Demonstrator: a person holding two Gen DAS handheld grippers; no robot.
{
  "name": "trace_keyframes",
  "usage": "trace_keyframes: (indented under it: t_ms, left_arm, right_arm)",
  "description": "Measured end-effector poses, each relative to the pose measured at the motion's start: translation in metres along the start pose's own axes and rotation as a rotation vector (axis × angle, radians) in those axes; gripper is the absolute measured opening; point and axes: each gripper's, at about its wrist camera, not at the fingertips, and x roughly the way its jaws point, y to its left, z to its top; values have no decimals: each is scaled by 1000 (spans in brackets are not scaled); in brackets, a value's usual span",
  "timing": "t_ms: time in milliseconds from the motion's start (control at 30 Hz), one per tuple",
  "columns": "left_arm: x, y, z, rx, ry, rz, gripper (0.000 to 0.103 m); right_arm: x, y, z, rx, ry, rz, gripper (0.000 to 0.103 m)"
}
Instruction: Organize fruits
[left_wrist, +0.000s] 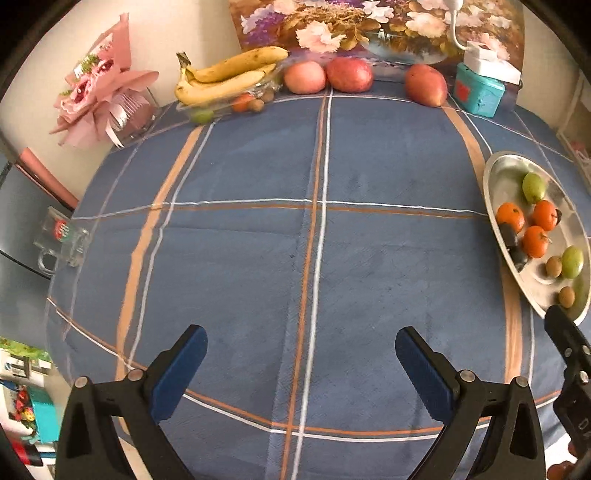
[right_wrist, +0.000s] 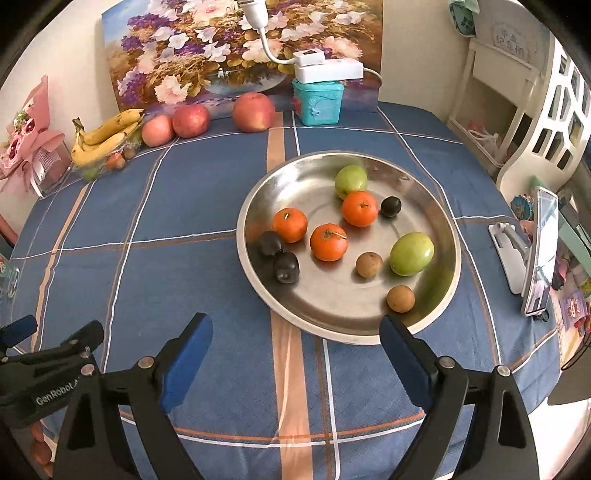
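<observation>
Hovering near steel plate (right_wrist: 258, 192), both tools empty: right gripper (right_wrist: 295, 343) spread wide at plate's near rim, left gripper (left_wrist: 301, 354) spread wide over bare cloth left of plate. Inside plate: three tangerines (right_wrist: 328, 242), two green fruits (right_wrist: 411, 253), dark plums (right_wrist: 285, 267), small brown fruits (right_wrist: 368, 264). All round, light, likely to roll on slick metal. Tangerines soft-skinned; pinch across widest middle, gentle squeeze.

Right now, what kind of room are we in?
Probably a home dining or living room: a table under a blue plaid tablecloth, a flower painting leaning on the wall, a pink bouquet, and a metal plate of fruit.
</observation>
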Motion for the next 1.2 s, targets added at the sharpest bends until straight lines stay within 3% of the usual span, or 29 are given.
trace_keyframes:
  t_ms: [1200]
  left_arm:
    - [-8,7,4,-73,-13,-37,103]
  right_arm:
    - [12,-8,1,31,41,-22,92]
